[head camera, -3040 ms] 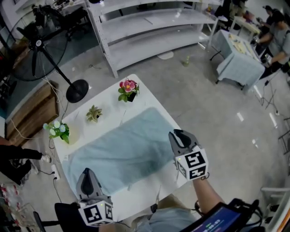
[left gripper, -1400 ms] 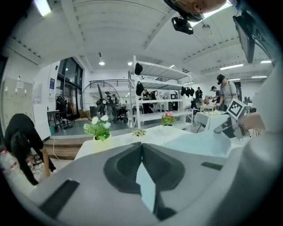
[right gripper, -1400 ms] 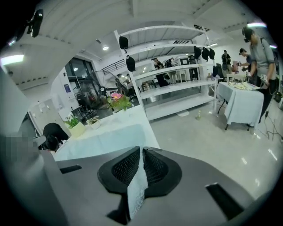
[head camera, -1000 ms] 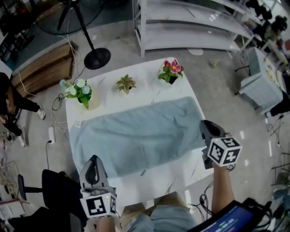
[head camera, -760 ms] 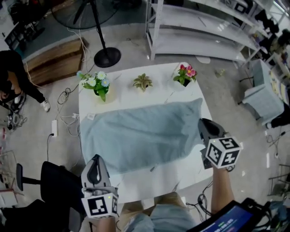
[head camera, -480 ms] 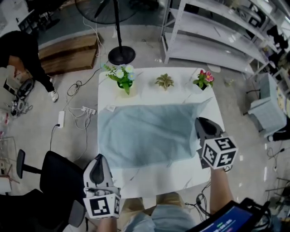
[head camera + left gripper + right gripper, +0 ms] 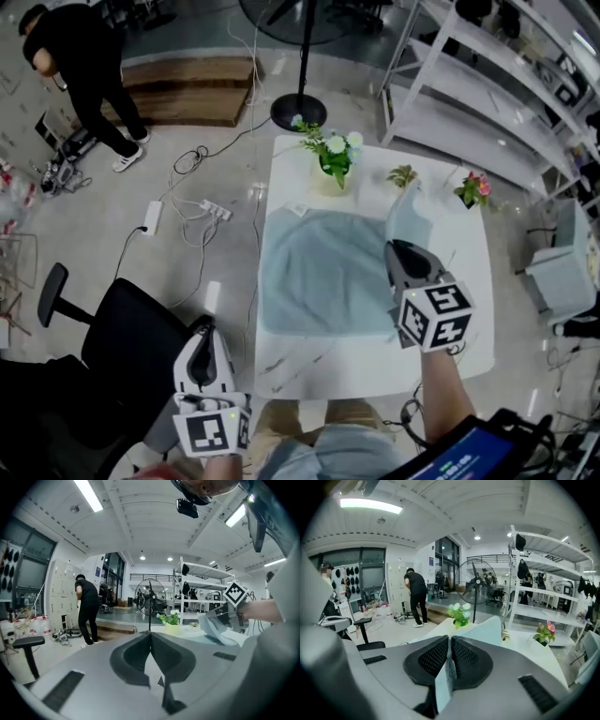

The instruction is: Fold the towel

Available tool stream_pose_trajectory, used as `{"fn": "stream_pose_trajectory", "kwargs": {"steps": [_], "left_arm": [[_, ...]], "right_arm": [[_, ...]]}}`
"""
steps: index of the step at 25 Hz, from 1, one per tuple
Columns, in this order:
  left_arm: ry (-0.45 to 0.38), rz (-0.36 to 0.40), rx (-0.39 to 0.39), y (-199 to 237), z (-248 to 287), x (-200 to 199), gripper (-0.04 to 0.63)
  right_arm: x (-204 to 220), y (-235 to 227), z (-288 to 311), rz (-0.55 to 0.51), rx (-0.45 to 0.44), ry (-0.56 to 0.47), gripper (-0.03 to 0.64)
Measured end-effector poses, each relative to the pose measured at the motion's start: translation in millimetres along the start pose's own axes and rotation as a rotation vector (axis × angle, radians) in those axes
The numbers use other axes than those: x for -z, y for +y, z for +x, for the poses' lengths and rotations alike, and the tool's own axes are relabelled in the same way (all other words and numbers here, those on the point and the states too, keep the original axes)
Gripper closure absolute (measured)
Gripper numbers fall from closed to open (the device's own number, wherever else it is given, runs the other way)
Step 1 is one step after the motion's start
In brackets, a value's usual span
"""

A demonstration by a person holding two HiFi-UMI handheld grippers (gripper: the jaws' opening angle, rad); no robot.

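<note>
One pale blue-green towel (image 7: 323, 272) lies on the white table (image 7: 375, 361), most of it flat and lightly rumpled. Its right part is lifted off the tabletop, rising to a peaked corner near the small green plant (image 7: 403, 175). White flowers in a pot (image 7: 333, 155) stand just beyond the towel's far edge, and pink flowers (image 7: 472, 187) stand at the table's far right.

The right gripper (image 7: 401, 251) is over the table's right half, pointing away from the person and slightly down. Its jaws are nearly together, pinching a thin fold of towel, and in the right gripper view the cloth runs down between the pads (image 7: 433, 657).

The left gripper (image 7: 202, 330) is off the table's left side, just beside a black office chair (image 7: 122, 337), pointing roughly level. Its jaws are fully closed with nothing between them.
</note>
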State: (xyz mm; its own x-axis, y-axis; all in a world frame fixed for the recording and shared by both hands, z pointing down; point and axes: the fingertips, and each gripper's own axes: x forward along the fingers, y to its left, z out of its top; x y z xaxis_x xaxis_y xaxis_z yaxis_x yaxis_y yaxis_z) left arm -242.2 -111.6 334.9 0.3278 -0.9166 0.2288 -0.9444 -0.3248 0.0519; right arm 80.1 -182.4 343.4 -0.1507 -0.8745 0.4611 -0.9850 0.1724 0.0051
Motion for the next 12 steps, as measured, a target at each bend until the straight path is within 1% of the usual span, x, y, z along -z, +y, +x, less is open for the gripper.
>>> {"fn": "stream_pose_trajectory", "kwargs": {"steps": [4,7,10,12], "left_arm": [[0.013,-0.031,-0.045,32.4,-18.5,11.2,0.588],[0.02,-0.04,-0.071,50.7,-28.2,17.1,0.589],[0.031,-0.068,-0.087,65.4,-34.3,24.3,0.588],[0.033,-0.077,-0.091,73.4,-36.4,27.3,0.588]], "right_arm": [[-4.8,51.4,26.9,-0.026,-0.059,-0.003,0.58],[-4.1,87.8,48.2,-0.046,-0.1,0.008,0.578],[-5.2,118.6,64.0,-0.078,-0.12,0.012,0.578],[-12.2,131.9,68.5,-0.088,-0.119,-0.007,0.58]]}}
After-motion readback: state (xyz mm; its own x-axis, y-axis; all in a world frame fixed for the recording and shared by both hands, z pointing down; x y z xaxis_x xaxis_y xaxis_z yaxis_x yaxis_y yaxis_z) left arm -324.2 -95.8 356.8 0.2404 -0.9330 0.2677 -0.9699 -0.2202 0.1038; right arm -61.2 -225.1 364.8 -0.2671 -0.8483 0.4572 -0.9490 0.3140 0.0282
